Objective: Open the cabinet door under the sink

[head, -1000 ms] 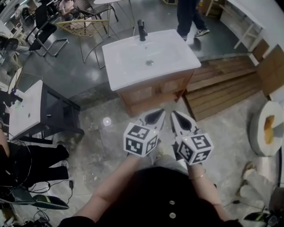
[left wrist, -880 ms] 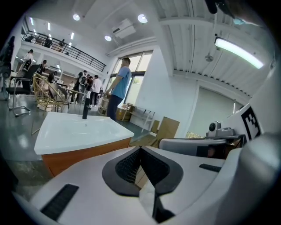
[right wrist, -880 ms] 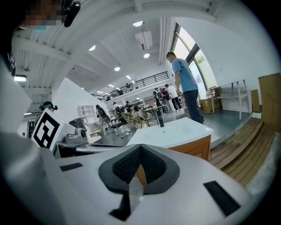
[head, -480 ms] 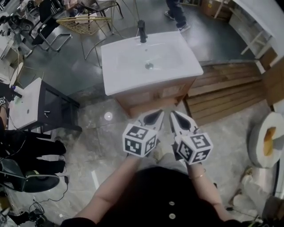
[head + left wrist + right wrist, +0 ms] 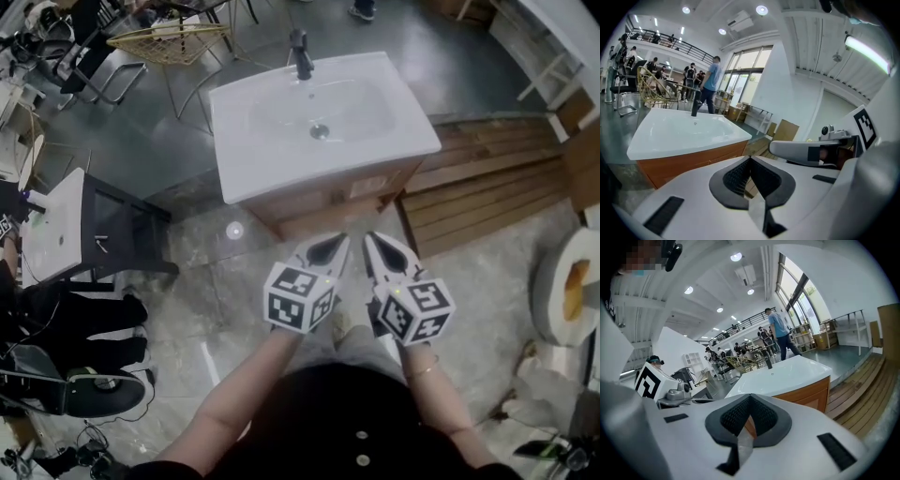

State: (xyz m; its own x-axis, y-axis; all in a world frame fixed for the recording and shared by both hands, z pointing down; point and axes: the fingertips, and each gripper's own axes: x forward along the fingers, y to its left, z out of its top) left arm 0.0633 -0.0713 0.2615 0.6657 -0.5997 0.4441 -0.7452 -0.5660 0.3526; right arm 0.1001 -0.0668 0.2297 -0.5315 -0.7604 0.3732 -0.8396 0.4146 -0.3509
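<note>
A white sink (image 5: 281, 141) with a black tap (image 5: 300, 54) tops a wooden cabinet (image 5: 323, 202) ahead of me; its door fronts show as a narrow orange strip under the basin (image 5: 689, 161) (image 5: 811, 397). My left gripper (image 5: 335, 241) and right gripper (image 5: 368, 239) hang side by side just in front of the cabinet, apart from it. Both are shut with nothing between the jaws. In the left gripper view the jaws (image 5: 750, 159) point at the cabinet's front; in the right gripper view the jaws (image 5: 750, 397) point at its right corner.
A wooden slatted platform (image 5: 487, 187) lies right of the cabinet. A small white-topped black stand (image 5: 84, 230) sits to the left, with chairs (image 5: 169, 42) behind. A round white object (image 5: 567, 286) is at the far right. Cables and gear litter the floor at lower left.
The sink and cabinet have drawn closer and sit more squarely ahead in the head view. Both grippers stayed shut and side by side. A person beyond the sink has walked out of frame.
</note>
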